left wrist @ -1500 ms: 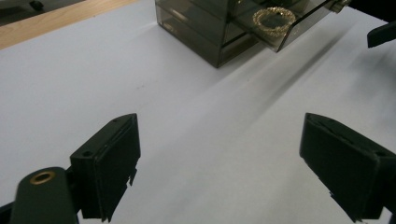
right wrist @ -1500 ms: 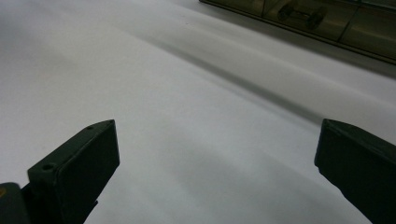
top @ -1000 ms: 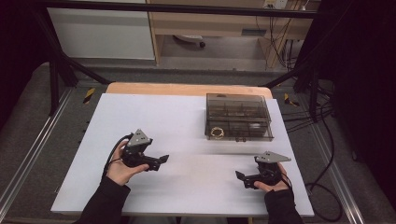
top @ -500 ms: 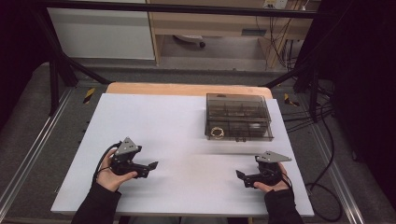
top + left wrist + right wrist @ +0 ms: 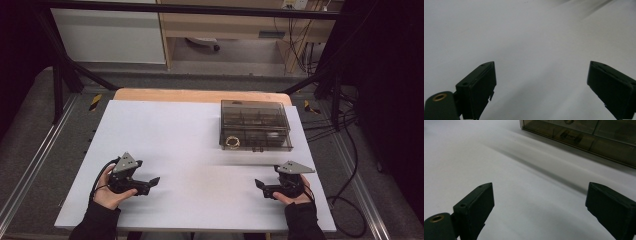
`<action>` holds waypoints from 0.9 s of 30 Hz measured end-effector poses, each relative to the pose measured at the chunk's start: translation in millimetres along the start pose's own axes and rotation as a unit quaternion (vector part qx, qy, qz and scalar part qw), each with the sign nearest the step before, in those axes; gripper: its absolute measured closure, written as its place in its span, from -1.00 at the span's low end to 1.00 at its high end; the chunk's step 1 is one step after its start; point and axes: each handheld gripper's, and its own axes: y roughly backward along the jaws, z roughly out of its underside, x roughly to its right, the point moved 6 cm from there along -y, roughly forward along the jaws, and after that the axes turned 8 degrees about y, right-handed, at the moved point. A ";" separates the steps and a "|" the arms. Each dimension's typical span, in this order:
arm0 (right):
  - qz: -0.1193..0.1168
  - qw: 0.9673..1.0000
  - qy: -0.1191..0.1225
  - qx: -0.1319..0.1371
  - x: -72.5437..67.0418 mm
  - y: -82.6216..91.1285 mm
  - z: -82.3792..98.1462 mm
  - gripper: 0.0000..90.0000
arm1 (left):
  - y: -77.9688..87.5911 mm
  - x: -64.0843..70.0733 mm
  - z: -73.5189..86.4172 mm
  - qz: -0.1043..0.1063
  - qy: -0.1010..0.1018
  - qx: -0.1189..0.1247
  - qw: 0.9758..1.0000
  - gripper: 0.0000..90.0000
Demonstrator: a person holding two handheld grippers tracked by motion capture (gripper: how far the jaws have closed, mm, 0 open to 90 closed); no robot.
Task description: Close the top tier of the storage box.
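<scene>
Drawing back toward the near left edge of the surface [image 5: 165,125], the left gripper [image 5: 153,182] is hanging open-fingered like the right gripper [image 5: 258,184], whose fingers have just been closing slightly on nothing — the stiff, slippery-looking compartment box [image 5: 255,125] is sitting far right, probably best gripped at its walls.

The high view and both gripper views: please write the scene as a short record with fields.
surface: white table top
box: smoky transparent plastic compartment box, lid shut, far right part of the table
left gripper: open, holds nothing, near edge of the table
right gripper: open, jaws have just been closing a little, nothing between them, nearer the box
</scene>
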 end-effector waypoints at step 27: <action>-0.003 1.000 0.007 0.013 6.3 3.7 -11.1 0.08 | 17.2 -21.7 20.9 -0.016 0.016 0.003 1.000 -0.82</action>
